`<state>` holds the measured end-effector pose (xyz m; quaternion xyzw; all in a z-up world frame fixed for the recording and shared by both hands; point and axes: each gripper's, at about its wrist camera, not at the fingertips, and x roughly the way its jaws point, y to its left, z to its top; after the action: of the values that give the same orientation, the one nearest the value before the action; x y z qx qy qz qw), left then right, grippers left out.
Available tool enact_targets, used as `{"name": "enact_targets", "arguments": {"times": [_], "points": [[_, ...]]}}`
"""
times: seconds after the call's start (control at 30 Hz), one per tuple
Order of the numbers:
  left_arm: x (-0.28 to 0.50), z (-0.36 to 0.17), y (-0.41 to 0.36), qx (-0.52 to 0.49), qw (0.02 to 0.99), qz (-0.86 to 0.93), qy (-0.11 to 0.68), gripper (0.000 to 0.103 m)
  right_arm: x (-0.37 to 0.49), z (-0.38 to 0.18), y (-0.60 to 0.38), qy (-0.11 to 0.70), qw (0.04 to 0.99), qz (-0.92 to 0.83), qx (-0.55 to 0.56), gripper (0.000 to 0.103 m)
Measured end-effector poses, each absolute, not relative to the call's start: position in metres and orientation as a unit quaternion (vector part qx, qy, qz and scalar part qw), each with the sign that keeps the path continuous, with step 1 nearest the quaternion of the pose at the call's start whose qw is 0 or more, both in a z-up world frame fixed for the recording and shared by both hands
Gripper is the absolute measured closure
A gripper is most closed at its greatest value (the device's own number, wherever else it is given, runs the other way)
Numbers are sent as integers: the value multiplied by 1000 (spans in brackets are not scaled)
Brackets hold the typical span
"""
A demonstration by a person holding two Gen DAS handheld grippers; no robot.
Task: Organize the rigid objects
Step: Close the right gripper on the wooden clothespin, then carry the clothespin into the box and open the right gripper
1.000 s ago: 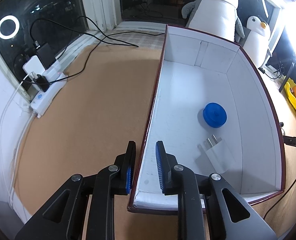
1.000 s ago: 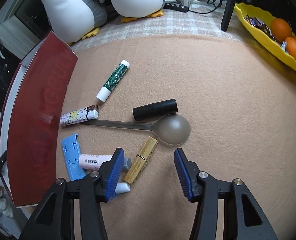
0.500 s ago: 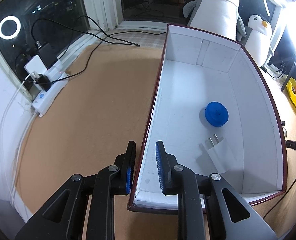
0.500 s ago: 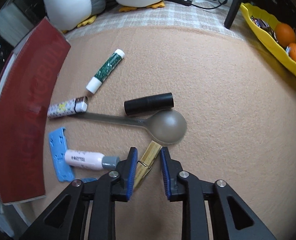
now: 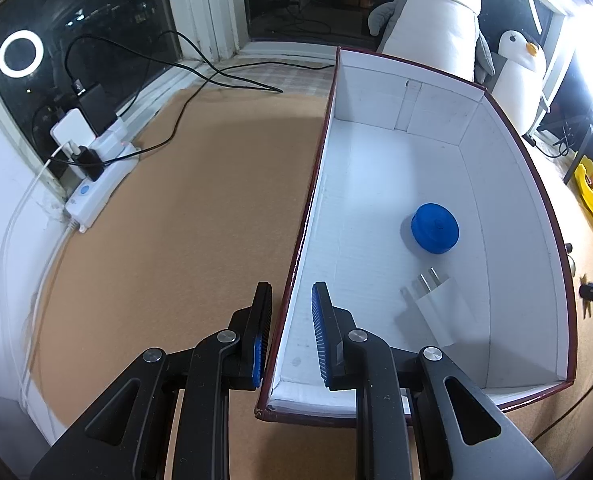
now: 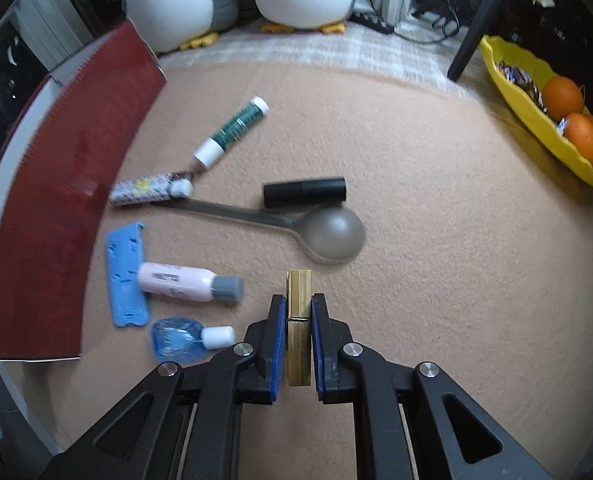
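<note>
Right tongs [image 6: 299,340] clamped on the wooden clothespin [image 6: 299,320], left tongs [image 5: 292,334] narrow, astride the box wall.

My right jaws have just closed, and the peg sits upright between the pads at lower centre. Over on the left view, one pad is outside the white box [image 5: 508,208] and one inside; whether they pinch the wall I can't tell. Inside the box: a blue round lid [image 5: 435,228] mid-right, and a white plug adapter [image 5: 436,312] just below it.
</note>
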<state>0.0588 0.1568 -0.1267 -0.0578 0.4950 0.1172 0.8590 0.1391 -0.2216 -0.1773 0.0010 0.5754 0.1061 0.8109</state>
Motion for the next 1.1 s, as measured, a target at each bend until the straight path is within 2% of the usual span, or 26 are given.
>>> {"name": "enact_targets", "arguments": {"times": [0.23, 0.5, 0.67, 1.1], "points": [[56, -127, 158, -62, 862, 111, 492, 85, 127, -117, -178, 525, 836, 159, 3, 92], [53, -126, 164, -67, 867, 111, 482, 94, 109, -76, -108, 486, 842, 234, -10, 92], [51, -126, 166, -70, 870, 109, 476, 96, 97, -70, -64, 484, 832, 270, -23, 92], [49, -126, 169, -78, 874, 98, 469, 97, 101, -97, 10, 504, 802, 318, -30, 92]]}}
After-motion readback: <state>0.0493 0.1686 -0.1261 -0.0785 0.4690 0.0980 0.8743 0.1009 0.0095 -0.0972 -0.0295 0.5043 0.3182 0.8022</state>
